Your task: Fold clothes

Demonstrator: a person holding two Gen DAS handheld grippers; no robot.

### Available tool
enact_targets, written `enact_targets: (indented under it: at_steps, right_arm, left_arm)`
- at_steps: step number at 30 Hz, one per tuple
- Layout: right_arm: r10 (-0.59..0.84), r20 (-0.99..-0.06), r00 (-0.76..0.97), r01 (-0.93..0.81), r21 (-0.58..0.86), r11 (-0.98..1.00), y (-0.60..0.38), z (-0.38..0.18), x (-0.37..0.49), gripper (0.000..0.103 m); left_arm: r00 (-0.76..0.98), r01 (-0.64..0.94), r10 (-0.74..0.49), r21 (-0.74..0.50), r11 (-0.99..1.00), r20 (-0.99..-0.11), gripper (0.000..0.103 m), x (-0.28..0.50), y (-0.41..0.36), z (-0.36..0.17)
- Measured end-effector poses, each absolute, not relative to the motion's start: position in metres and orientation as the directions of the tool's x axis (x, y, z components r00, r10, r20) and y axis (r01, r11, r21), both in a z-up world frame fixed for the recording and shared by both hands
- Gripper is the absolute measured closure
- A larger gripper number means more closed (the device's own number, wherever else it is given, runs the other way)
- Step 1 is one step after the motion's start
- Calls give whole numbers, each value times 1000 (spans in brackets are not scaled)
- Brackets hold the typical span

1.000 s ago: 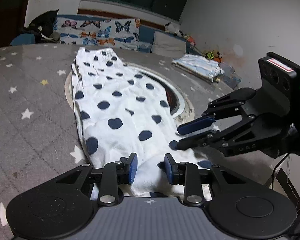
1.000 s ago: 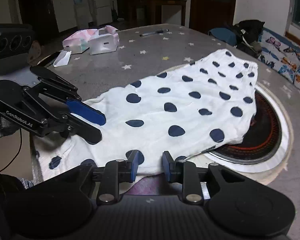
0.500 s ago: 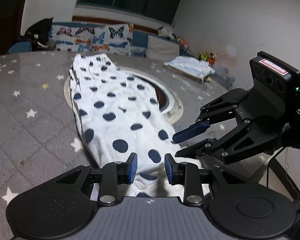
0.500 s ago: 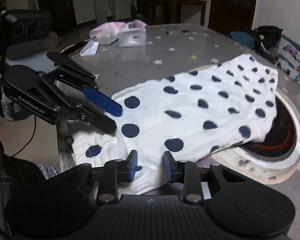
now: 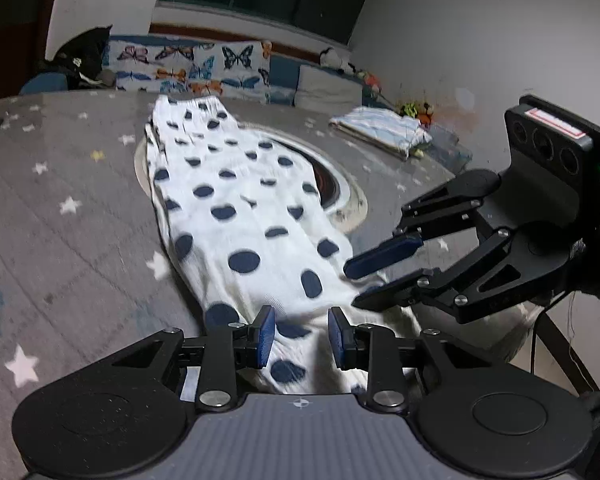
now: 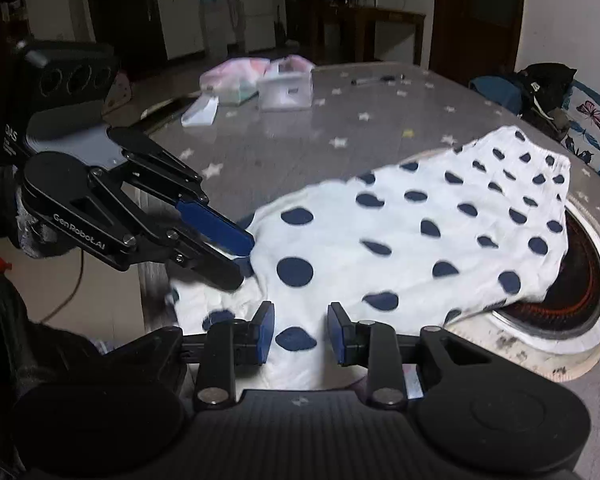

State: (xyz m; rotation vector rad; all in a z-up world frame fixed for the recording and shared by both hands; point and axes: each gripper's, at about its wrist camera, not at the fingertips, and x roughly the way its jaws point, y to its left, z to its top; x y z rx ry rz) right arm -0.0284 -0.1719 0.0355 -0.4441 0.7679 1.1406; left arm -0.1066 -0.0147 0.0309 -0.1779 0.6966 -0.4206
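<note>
A white garment with dark blue dots (image 5: 236,208) lies stretched out on the grey star-patterned table (image 5: 60,216); its near end hangs at the table's edge. It also shows in the right wrist view (image 6: 420,240). My left gripper (image 5: 300,340) is open, its jaws on either side of the garment's near end. My right gripper (image 6: 300,336) is open over the same end, from the other side. Each gripper shows in the other's view: the right one (image 5: 376,280) and the left one (image 6: 236,256), both open just above the cloth.
A round hotplate ring (image 6: 580,304) is set in the table, partly under the garment. A folded light-blue cloth (image 5: 380,132) lies at the far right. Pink and white boxes (image 6: 276,84) and a pen stand across the table. A butterfly-print sofa (image 5: 192,64) is behind.
Both grippers have moved back toward the near end of the garment and lifted slightly. The cloth's near end has been drawn toward the table's edge and bunched. Both stayed open.
</note>
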Motion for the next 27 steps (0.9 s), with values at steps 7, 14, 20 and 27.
enact_targets:
  at_steps: [7, 14, 20, 27]
  right_arm:
    - [645, -743, 175, -923, 104, 370, -171, 31, -18, 70]
    - [659, -706, 259, -882, 105, 459, -182, 56, 32, 69]
    - [612, -693, 381, -810, 69, 582, -176, 56, 112, 66]
    - [538, -680, 498, -683, 75, 727, -162, 40, 226, 66]
  left_arm:
    - [726, 271, -415, -327, 905, -548, 72, -83, -5, 36]
    - [725, 235, -405, -352, 906, -557, 70, -59, 1, 31]
    - [715, 233, -417, -372, 899, -561, 69, -43, 2, 27]
    - [706, 217, -416, -384, 897, -573, 69, -27, 9, 26]
